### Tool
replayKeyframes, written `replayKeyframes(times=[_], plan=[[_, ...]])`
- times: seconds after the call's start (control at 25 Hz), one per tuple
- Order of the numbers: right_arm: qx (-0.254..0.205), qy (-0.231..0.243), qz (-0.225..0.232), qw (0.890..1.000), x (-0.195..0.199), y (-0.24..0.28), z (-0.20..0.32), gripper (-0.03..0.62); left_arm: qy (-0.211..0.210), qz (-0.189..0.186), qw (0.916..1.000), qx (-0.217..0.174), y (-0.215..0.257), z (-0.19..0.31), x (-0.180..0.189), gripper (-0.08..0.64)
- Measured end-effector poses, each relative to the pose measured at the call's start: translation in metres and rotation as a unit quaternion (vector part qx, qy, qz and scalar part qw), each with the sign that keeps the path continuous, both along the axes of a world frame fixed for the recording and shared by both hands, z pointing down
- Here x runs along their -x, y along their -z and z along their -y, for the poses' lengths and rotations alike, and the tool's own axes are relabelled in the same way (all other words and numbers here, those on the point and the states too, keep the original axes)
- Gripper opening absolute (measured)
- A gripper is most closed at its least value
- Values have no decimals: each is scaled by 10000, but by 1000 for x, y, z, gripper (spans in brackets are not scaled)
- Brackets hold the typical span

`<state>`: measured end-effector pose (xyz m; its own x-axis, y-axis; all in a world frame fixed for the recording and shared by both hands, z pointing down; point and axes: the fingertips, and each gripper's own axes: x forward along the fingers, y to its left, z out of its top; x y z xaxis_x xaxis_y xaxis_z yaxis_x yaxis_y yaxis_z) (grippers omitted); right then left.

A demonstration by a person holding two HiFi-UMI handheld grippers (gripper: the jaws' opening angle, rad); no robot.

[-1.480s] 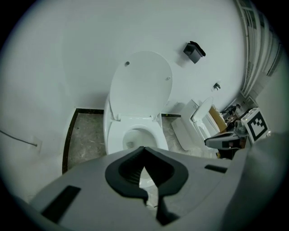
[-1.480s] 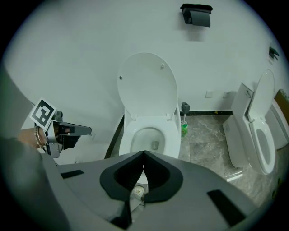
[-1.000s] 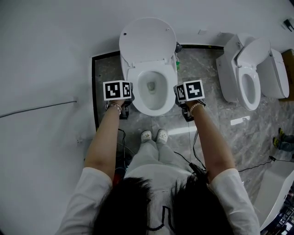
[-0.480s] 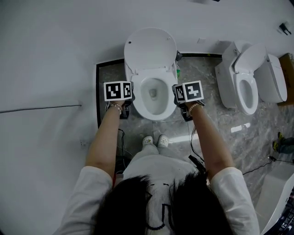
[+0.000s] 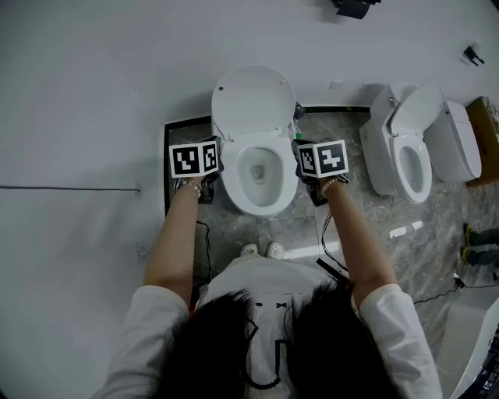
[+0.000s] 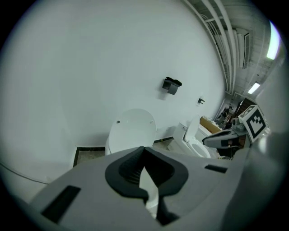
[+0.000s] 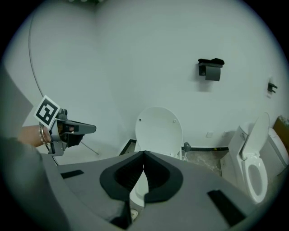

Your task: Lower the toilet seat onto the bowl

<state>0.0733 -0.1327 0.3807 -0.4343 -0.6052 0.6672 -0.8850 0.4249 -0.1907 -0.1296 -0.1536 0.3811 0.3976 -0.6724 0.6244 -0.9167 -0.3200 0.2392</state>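
The white toilet (image 5: pixel 260 175) stands against the wall. Its oval lid (image 5: pixel 253 97) is raised against the wall; it also shows in the left gripper view (image 6: pixel 132 133) and the right gripper view (image 7: pixel 159 128). A white ring lies flat round the bowl opening. I cannot tell whether it is the seat or the rim. My left gripper (image 5: pixel 209 152) hangs in the air left of the bowl, my right gripper (image 5: pixel 308 156) right of it. Both are shut and empty, jaws (image 6: pixel 144 151) (image 7: pixel 144 155) meeting. Neither touches the toilet.
A second toilet (image 5: pixel 413 152) with its lid up stands at the right, with a cardboard box (image 5: pixel 485 132) beyond it. A black fixture (image 5: pixel 355 8) hangs on the wall. Cables (image 5: pixel 331 265) lie on the marble floor near the person's shoes (image 5: pixel 261 250).
Both grippers have risen from beside the bowl and still flank it, shut. The view has pulled back, so the toilet looks smaller and more of the wall shows.
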Motion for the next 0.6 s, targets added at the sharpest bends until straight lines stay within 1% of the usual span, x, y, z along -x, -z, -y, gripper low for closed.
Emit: replayKeyframes(times=[0.12, 0.24, 0.4, 0.6], plan=[[-306, -46, 86, 9995, -4, 24, 3, 28, 31, -20, 9996, -279, 20, 1, 1, 9], [-653, -23, 8, 9979, -7, 47, 5, 28, 87, -80, 9987, -500, 36, 2, 1, 9], [-1002, 10, -104, 9949, -7, 70, 6, 28, 144, -144, 9971, -730, 54, 4, 0, 9], [-1507, -4, -146, 9885, -6, 100, 3, 28, 82, -60, 9916, -1287, 89, 1, -4, 9]])
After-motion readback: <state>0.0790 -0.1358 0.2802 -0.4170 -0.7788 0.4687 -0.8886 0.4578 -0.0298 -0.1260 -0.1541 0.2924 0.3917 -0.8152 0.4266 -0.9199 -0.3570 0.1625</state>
